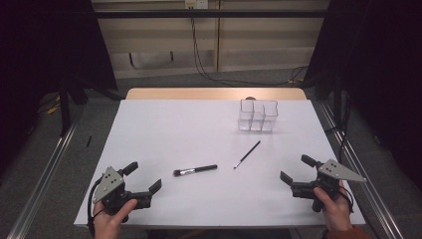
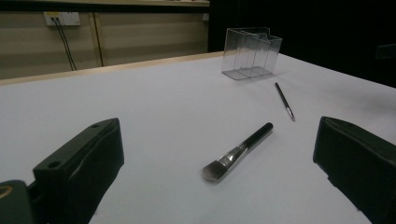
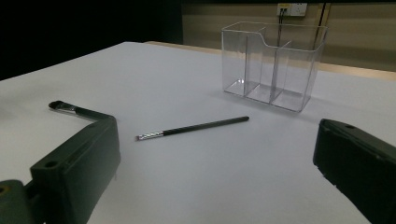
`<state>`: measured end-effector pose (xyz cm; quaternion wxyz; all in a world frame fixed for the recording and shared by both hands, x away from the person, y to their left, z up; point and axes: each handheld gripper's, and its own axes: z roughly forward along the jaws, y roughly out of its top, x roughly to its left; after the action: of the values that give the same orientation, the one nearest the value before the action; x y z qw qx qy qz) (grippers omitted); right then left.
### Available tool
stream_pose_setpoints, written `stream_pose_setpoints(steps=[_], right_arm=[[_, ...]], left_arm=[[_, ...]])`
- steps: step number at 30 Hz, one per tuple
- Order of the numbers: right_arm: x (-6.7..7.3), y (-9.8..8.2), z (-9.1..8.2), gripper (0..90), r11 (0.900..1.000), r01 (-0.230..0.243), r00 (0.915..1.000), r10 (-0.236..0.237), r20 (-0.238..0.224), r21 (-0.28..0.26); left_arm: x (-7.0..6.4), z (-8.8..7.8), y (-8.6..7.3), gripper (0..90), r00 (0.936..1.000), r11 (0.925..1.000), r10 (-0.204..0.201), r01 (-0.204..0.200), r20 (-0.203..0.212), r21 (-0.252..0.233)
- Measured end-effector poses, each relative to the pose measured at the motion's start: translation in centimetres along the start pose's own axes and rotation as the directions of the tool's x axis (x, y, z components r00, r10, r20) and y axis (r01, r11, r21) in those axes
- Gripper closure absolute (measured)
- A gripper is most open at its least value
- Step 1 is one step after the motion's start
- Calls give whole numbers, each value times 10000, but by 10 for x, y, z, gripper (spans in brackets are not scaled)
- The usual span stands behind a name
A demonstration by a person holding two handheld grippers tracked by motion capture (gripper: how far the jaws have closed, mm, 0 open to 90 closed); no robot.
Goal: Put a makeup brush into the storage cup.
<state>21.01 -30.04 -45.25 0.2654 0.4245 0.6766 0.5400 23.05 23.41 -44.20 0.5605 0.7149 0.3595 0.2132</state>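
**Two brushes laid out, both hand-held grippers wide and waiting**

Left hand-held gripper (image 1: pixel 146 178) resting at the lower left of the high view, jaws spread wide, nothing between them. Right hand-held gripper (image 1: pixel 297 171) mirrored at the lower right, likewise wide apart and empty. Each pointed inward toward the middle of the surface (image 1: pixel 174 124), probably as a ready stance ahead of a first reach.

Flat makeup brush (image 1: pixel 195 170) lying just below centre in the high view, bristles to the left, handle to the right; framed between the left jaws in the left gripper view (image 2: pixel 238 151), so likely that side's pick. Thin liner brush (image 1: pixel 247 154) lying slantwise right of centre, well apart from the first, framed squarely in the right gripper view (image 3: pixel 192 128). Both flat on the surface, touching nothing else, spaced for one separate grab per side.

Clear organiser (image 1: pixel 257 115) standing upright in the upper right part of the surface, divided into compartments, all seemingly empty; probably the destination, set beyond both brushes and within forward reach.

Surface white, matte, uncluttered, with a pale wooden edge (image 1: pixel 214 93) at the far side. Beyond, grey floor, dark curtains at left and right, beige wall panels, black cables (image 1: pixel 209 74) trailing down from a wall socket (image 1: pixel 195 4). Metal rails (image 1: pixel 45 169) along both sides of the floor. Dim, even lighting throughout.
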Motion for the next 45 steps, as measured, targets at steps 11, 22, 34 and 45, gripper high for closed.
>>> stream_pose_setpoints(steps=[11, 22, 34, 45], right_arm=[[-3, 0, 2, 0, 10000, -84, 9999, 84, -125, -23], [2, 1, 3, 0, 9999, 104, 9995, -104, -288, -7], [7, 2, 5, 0, 9998, 134, 9988, -140, -463, -130], [8, 1, 6, 0, 9998, 103, 9982, -111, -595, -143]], left_arm=[[0, 5, 0, 36, 9993, 9998, -83, 76, 375, 183], [-9, 7, 11, 30, 9995, 10000, 63, -65, 314, 69], [-8, 32, 28, 49, 9967, 9994, 352, -346, 730, -88], [-16, 63, 50, 38, 9892, 9987, 501, -498, 1375, -52]])
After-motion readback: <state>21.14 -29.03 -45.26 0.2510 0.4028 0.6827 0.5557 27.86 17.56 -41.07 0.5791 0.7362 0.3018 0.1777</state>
